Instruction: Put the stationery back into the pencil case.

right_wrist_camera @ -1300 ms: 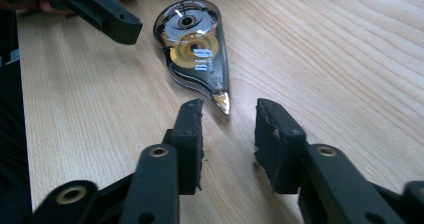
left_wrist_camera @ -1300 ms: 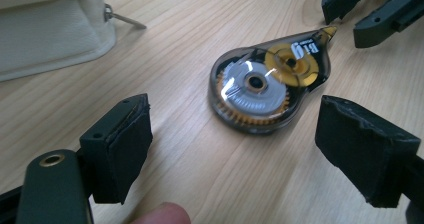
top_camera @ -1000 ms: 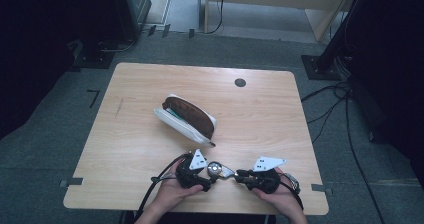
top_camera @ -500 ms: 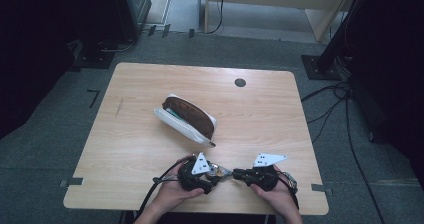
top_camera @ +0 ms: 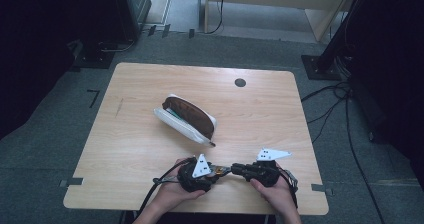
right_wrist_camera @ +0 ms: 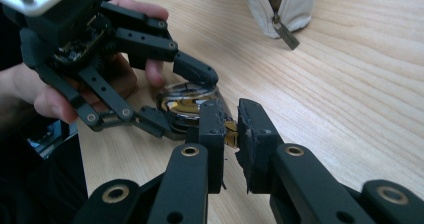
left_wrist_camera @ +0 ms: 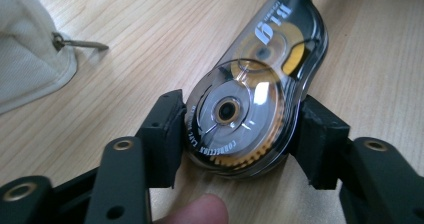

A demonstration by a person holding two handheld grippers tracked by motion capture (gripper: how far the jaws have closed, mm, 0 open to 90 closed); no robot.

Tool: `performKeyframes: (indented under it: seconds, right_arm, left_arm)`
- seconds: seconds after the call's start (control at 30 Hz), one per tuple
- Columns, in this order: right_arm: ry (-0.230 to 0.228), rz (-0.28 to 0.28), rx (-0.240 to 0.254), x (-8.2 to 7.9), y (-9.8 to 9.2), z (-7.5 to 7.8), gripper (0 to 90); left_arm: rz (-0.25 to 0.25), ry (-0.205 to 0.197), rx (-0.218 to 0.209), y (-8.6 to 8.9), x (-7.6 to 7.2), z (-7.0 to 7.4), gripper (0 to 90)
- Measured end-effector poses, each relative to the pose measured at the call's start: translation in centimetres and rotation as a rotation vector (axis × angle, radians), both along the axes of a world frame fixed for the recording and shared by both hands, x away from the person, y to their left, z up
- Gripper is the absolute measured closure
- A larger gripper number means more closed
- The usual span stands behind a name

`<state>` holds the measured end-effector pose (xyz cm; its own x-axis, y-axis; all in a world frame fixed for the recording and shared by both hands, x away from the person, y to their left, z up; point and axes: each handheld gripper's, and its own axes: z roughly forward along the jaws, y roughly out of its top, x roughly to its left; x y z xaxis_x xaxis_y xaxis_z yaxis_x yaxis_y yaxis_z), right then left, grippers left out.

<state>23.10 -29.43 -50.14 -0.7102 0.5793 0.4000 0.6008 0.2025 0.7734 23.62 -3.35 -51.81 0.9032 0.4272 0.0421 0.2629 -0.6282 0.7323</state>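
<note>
Near front counter (top_camera: 125,149) edge: tape dispenser (left_wrist_camera: 250,104) lies flat between left tongs (left_wrist_camera: 235,139) and right tongs (right_wrist_camera: 231,129). Left tongs, just closing, flank its round end, pads at both sides. Right tongs clamped on its narrow end. Pouch (top_camera: 186,118) behind, apart; bare wood to right.

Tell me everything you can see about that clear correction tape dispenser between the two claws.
The correction tape dispenser is a flat, teardrop-shaped case of clear plastic with a dark rim, showing gold-coloured geared reels inside and white lettering. It sits low over the wooden table near its front edge, broad face up. The left claw, which has just been closing, flanks its round end; the right claw is shut on its narrow end.
</note>
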Motion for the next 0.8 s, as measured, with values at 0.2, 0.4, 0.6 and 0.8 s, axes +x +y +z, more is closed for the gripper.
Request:
performKeyframes:
  seconds: [0.2,0.4,0.6,0.8]
  right_arm:
    - [-0.015,0.042,0.011,0.3,0.5,0.2,73.6]
    - [-0.050,0.121,0.014,0.6,1.0,0.5,65.6]
    - [-0.061,0.158,-0.006,1.3,1.2,0.0,62.0]
    - [-0.080,0.224,-0.017,1.5,1.0,0.1,62.2]
  left_arm:
    - [-0.031,0.009,-0.002,0.1,-0.1,0.0,49.1]
    - [-0.051,0.035,-0.010,0.4,0.0,0.1,54.9]
    - [-0.045,0.059,-0.024,0.6,0.4,0.2,67.8]
    - [-0.133,0.090,-0.034,0.8,0.5,0.2,70.6]
